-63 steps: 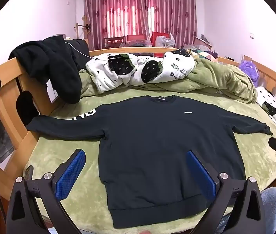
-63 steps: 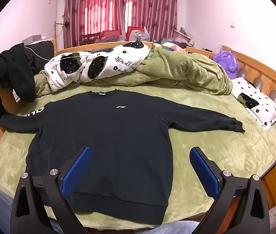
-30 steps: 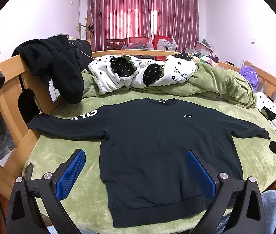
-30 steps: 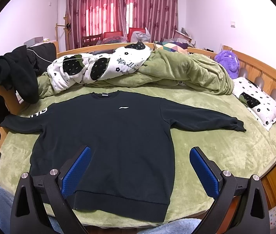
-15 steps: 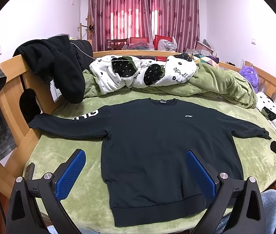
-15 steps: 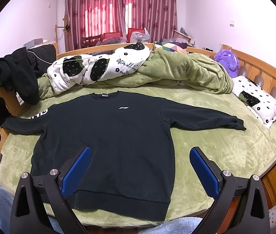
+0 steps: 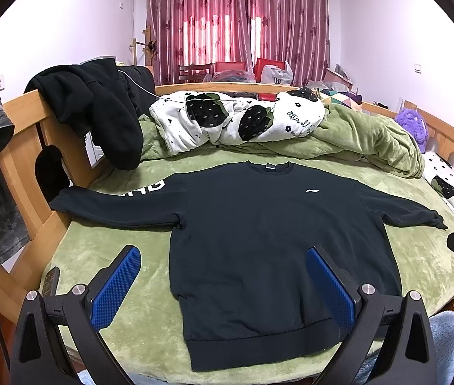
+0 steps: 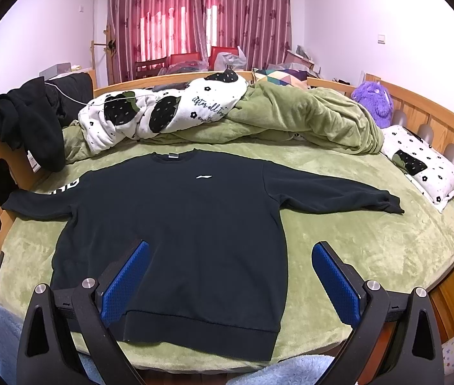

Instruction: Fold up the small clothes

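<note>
Your black sweatshirt (image 7: 268, 234) lies face up and flat in the middle of the bed, collar away from you, ribbed hem toward you at the near edge. The fabric looks soft and matte, a thick knit, with a small white logo (image 8: 203, 177) on the chest and white lettering (image 7: 145, 189) on the sleeve that stretches toward the wooden bed rail (image 7: 25, 118). Both sleeves spread straight out to the sides (the far cuffs slightly crumpled).

Under it you have a plush green blanket (image 8: 355, 243), fuzzy and a little dimpled. Behind the collar sits a bunched green duvet (image 8: 307, 118) and a white fleece cover with black strawberry patches (image 7: 236, 118). A black garment (image 7: 98, 109) hangs over the rail, a purple plush toy (image 8: 373, 98) rests at the far right, and a white flower-print pillow (image 8: 422, 163) lies below it.

Your left gripper (image 7: 223, 280) hovers above the hem with its blue textured pads (image 7: 116, 285) spread wide, holding nothing. Your right gripper (image 8: 230, 276) is likewise spread wide and empty, one pad (image 8: 124, 284) over the sweatshirt's lower body, the other over bare blanket.
</note>
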### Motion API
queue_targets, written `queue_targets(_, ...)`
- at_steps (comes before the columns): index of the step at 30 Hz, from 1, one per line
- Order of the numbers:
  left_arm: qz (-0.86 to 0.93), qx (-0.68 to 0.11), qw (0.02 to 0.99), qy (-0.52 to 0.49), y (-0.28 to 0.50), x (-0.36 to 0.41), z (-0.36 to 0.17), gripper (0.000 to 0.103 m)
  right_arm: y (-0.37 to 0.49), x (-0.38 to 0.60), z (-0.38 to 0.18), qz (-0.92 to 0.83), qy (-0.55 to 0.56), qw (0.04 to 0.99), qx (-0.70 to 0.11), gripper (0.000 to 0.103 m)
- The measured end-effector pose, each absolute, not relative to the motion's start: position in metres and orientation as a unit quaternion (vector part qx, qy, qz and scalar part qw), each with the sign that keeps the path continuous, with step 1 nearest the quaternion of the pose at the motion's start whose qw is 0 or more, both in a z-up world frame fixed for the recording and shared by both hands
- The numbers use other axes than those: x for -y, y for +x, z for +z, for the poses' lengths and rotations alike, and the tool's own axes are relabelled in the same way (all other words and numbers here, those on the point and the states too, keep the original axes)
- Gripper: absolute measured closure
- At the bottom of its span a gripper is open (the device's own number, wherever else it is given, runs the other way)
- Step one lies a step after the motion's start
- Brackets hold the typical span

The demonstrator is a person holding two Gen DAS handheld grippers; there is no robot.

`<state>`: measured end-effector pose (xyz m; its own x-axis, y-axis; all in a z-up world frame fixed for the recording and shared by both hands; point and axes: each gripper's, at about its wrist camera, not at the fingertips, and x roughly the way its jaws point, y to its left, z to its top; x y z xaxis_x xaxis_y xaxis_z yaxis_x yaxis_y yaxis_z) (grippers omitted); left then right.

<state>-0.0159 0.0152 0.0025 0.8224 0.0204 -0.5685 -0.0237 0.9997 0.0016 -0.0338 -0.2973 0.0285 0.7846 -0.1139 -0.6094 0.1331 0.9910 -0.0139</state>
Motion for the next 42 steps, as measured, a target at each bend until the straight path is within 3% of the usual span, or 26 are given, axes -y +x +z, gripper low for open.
queue_targets(29, 0.016, -0.294, 0.956, -0.007, -0.022, -0.031, 0.010, 0.000, -0.039, 0.278, 0.039, -0.057, 0.016, 0.947, -0.317, 0.003)
queue_targets(42, 0.064, -0.315, 0.947, -0.016, 0.039, -0.064, -0.001, 0.000, 0.008, 0.281, 0.024, -0.034, 0.023, 0.944, -0.327, 0.003)
